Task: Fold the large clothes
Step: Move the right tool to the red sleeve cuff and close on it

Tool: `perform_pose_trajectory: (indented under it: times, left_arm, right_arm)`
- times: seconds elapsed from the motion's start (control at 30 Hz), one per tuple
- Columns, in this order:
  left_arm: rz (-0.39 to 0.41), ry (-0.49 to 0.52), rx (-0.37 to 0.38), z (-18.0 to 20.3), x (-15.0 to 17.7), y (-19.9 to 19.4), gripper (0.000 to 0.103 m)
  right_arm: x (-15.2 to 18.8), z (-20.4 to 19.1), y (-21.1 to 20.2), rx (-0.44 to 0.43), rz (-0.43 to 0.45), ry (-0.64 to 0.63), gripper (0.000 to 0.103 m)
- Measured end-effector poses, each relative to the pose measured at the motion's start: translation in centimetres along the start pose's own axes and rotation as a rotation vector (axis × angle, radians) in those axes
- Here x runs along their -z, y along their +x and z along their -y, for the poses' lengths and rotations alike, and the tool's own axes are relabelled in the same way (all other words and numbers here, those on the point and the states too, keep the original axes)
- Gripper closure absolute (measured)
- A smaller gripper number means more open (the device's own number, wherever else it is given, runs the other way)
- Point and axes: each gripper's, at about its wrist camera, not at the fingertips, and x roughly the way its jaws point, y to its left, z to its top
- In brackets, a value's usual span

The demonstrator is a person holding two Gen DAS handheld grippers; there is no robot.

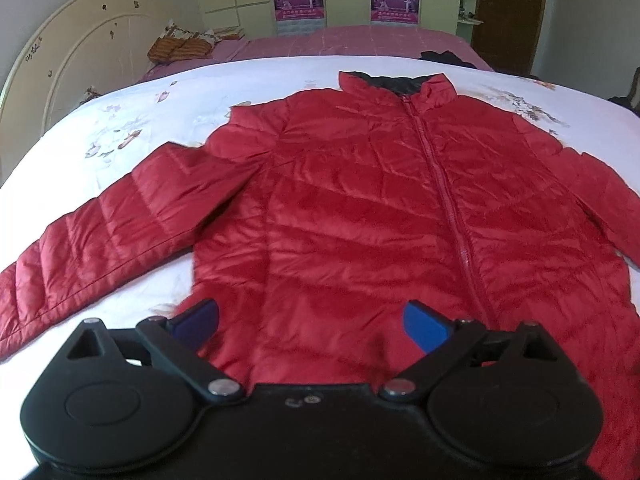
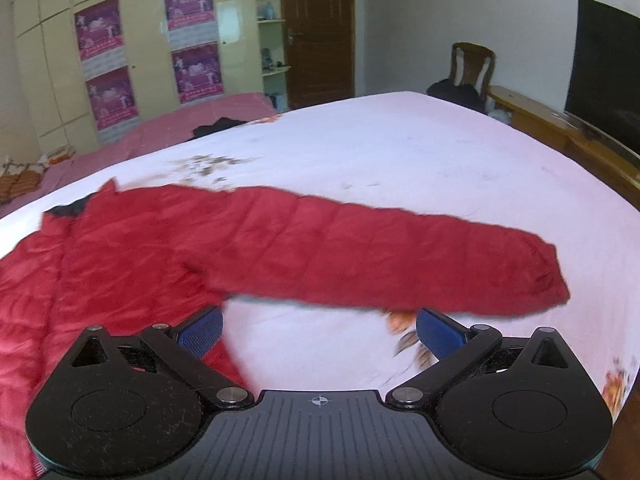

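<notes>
Lying flat on the bed (image 1: 280, 76), zipped, the jacket (image 1: 360, 200) awaits folding. Both grippers, left (image 1: 312, 320) and right (image 2: 320, 328), hover with fingers apart. Pinch each sleeve near the cuff, then fold inward.

We get bright daylight, blowing out the white bedsheet (image 1: 132, 128). Fisheye bends edges, corners vignetted. Right view slightly motion-blurred.

Cream wardrobe (image 2: 60, 60) with pink posters (image 2: 98, 28), brown door (image 2: 320, 28), wooden chair (image 2: 472, 66).
</notes>
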Motion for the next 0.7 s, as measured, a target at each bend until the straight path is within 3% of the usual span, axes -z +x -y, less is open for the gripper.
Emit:
perform_pose_trajectory:
  times: [0.37,0.7]
  left_arm:
    - [-0.022,-0.008,-0.042,5.1,-1.7,2.6,0.007]
    - [-0.043,0.012,-0.07,7.5,-2.4,4.3,0.008]
  right_arm:
    - [-2.2,11.3,5.8,0.22,-0.01,0.075,0.001]
    - [-2.3,17.5,9.4,0.328,-0.066,0.159,0.001]
